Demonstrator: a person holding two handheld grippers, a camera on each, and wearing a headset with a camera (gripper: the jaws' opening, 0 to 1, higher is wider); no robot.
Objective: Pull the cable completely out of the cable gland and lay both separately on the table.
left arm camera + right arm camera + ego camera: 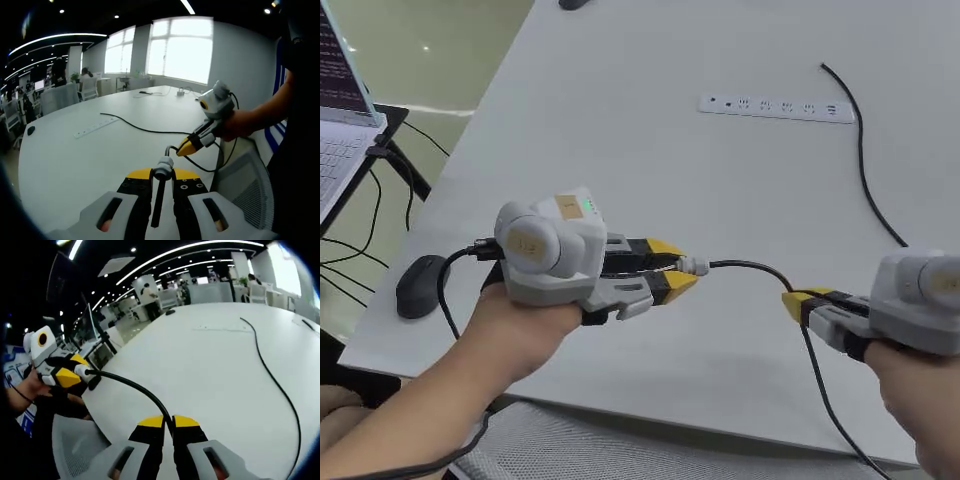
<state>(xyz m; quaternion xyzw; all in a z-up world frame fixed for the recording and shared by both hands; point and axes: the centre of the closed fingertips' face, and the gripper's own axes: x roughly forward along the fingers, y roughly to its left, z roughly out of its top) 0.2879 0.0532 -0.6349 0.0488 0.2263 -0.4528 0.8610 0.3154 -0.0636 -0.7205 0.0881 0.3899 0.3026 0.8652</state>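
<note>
Cable gland [692,266] is pinched between the jaws of the left tool [161,175], held in the air above the near edge of the white worktop [620,130]. The black cable [750,266] comes out of the gland's front, arcs to the right and passes between the jaws of the right tool [167,421], which are pressed together on it. Past those jaws it hangs down below the worktop edge. The two tools are near each other but apart. Farther back on the worktop lie a white power strip [775,107] and another black cord [861,150]; a computer mouse [420,285] sits at the left edge.
</note>
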